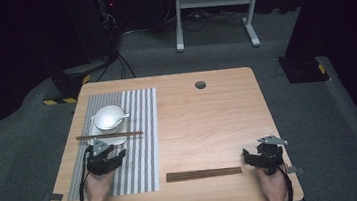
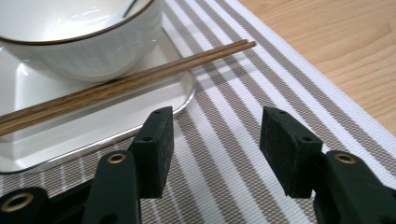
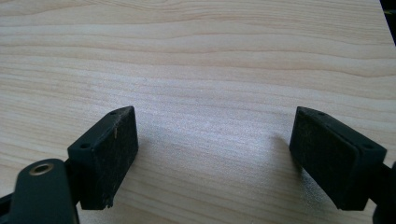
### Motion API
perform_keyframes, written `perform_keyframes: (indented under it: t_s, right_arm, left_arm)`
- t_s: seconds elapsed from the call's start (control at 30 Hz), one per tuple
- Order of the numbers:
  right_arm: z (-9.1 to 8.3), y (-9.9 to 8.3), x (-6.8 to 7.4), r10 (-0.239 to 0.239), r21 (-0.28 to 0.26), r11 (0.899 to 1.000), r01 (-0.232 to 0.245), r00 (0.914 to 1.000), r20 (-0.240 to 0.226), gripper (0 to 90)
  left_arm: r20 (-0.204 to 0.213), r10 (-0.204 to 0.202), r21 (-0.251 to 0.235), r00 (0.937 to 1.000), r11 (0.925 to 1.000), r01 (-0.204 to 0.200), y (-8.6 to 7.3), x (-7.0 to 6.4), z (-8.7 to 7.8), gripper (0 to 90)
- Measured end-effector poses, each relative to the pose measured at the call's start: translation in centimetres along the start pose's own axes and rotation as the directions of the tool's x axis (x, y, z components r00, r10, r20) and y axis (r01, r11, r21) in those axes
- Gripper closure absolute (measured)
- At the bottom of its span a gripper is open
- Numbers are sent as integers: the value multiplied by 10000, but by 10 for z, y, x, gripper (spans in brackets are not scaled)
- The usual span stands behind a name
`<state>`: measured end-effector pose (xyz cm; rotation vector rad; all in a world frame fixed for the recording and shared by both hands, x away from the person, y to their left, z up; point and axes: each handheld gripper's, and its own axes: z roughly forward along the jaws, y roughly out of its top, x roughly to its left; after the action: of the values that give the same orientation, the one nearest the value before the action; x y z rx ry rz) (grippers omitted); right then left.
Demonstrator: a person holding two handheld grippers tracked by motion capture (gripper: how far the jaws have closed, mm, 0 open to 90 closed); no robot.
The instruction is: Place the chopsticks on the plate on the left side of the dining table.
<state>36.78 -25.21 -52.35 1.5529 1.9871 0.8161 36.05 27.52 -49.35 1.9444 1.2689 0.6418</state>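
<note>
A white bowl (image 1: 107, 118) with a spoon (image 1: 119, 118) in it stands on a white square plate (image 1: 115, 139) on the striped placemat (image 1: 140, 134). A pair of brown chopsticks (image 1: 110, 135) lies across the plate's near side; the left gripper view shows the chopsticks (image 2: 140, 79), the bowl (image 2: 79, 42) and the plate (image 2: 93, 126) close ahead. My left gripper (image 1: 103, 156) sits open on the mat just short of the plate, its jaws (image 2: 215, 140) apart over the stripes. My right gripper (image 1: 262, 154) rests open on bare wood at the near right, with nothing between its jaws (image 3: 212, 144).
A long dark wooden strip (image 1: 204, 173) lies on the table (image 1: 209, 122) near the front edge, between the placemat and the right gripper. A round cable hole (image 1: 200, 84) sits at the far middle. Beyond the table are a white desk frame (image 1: 214, 6) and dark equipment.
</note>
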Motion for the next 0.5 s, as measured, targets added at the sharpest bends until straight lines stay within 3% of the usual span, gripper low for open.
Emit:
perform_keyframes:
  t_s: [0.23, 0.5]
  right_arm:
    - [0, 0, 0, -2, 1, 10000, 2, 10000, -1, 149]
    - [0, 0, 0, -7, 0, 10000, 7, 10000, -4, 148]
  left_arm:
    - [270, 518, 118, 9983, 9986, -522, 2, -18, 4, 449]
    - [414, 306, -6, 9987, 9995, -306, -4, -25, 4, 450]
